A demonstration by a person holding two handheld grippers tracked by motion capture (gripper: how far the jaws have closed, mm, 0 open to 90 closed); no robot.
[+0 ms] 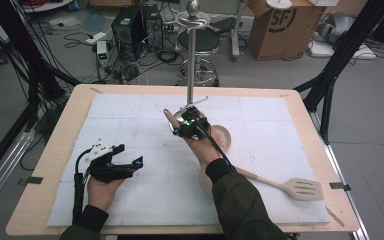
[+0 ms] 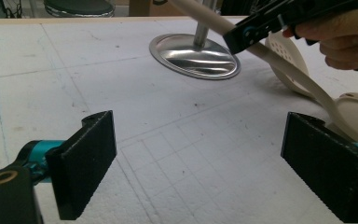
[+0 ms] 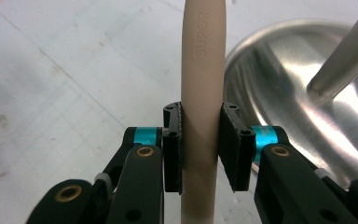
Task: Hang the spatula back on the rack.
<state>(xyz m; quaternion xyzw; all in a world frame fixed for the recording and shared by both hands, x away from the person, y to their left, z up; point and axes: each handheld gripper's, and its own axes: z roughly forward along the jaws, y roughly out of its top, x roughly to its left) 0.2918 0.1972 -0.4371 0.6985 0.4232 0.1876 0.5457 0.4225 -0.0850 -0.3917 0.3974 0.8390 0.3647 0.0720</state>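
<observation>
While the right gripper (image 3: 200,149) has its fingers clamped on the handle of the beige plastic ladle (image 3: 203,70), lifted beside the steel rack's round base (image 2: 194,56), the bowl hangs low and could pivot in that narrow grip. A swing might knock the upright steel pole (image 1: 191,65). Over on the tabletop (image 1: 130,200), the left gripper (image 2: 198,154) rests with fingers apart, empty.

The right gripper (image 1: 182,121), at centre frame in the high view, has its black jaws clamped either side of a beige handle; the left gripper (image 1: 130,161), lower left, rests with jaws wide apart.
</observation>
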